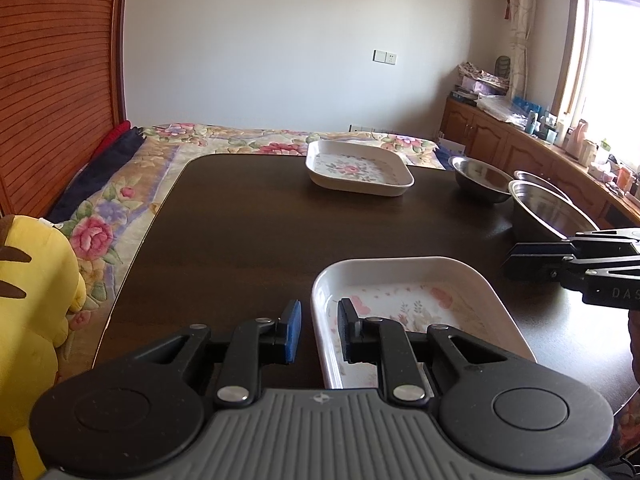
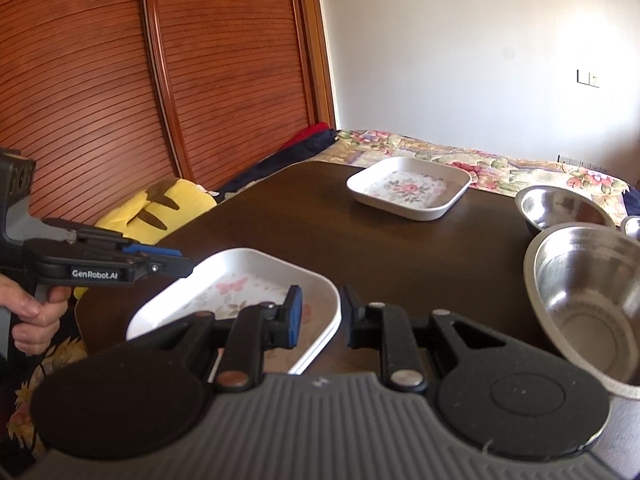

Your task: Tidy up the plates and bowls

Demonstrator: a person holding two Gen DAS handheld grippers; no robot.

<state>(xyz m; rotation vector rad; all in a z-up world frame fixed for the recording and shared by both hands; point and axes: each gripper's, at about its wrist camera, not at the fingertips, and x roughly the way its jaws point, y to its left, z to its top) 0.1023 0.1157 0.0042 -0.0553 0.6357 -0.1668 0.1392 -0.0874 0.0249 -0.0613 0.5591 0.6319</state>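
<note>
1. Left wrist view: the left gripper (image 1: 319, 330) hangs low at 6 o'clock, its jaws parted and straddling the left rim of the near floral plate (image 1: 404, 304), one pad outside, one inside, not yet clamped. The right gripper (image 1: 516, 266) enters at 3 o'clock beside that plate; whether it is parted I cannot tell from here. To do this step well, I judge each gripper should seat squarely over its rim before closing, so the plate lifts level
2. Same view, containers: a far floral plate (image 1: 360, 170) sits at 12 o'clock on the dark table (image 1: 240, 240), nothing in it. Three steel bowls sit at 2 o'clock: a back bowl (image 1: 478, 178), a near bowl (image 1: 548, 212) and a rim behind (image 1: 536, 178); the two seen inside hold nothing
3. Right wrist view: the right gripper (image 2: 322, 312) has parted jaws across the near plate's right edge (image 2: 320, 312), where two stacked rims seem to show. The left gripper (image 2: 184, 266) reaches in from 9 o'clock, held by a hand (image 2: 36, 312). The large bowl (image 2: 588, 300) at 3 o'clock holds nothing, so keep the lift clear of it
</note>
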